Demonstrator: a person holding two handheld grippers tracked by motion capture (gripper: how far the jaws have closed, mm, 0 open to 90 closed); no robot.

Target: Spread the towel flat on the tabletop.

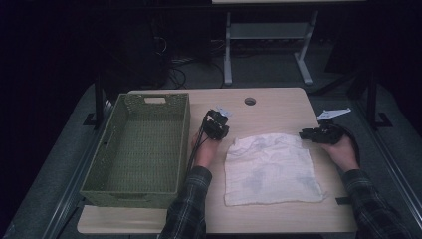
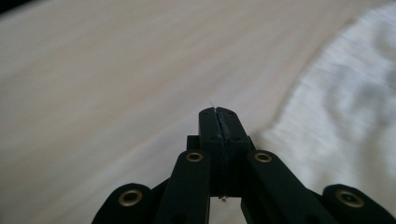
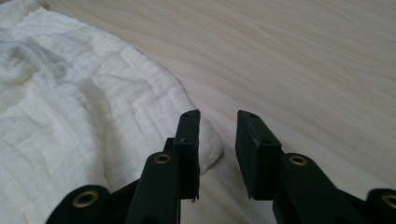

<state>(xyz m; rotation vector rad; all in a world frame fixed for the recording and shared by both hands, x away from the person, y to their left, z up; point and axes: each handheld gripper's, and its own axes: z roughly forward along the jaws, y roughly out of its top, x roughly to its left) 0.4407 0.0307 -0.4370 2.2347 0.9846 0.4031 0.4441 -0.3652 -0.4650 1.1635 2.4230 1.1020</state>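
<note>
On the table (image 1: 278, 107) the cloth (image 1: 271, 169) lies unfolded, basket (image 1: 139, 149) empty; your left gripper (image 2: 218, 114) is closed on nothing, right gripper (image 3: 218, 135) open.

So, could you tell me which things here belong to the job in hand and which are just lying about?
In the job:
white cloth
left gripper, shut, empty
right gripper, open at the cloth's corner

Lying about:
green basket
table
</note>
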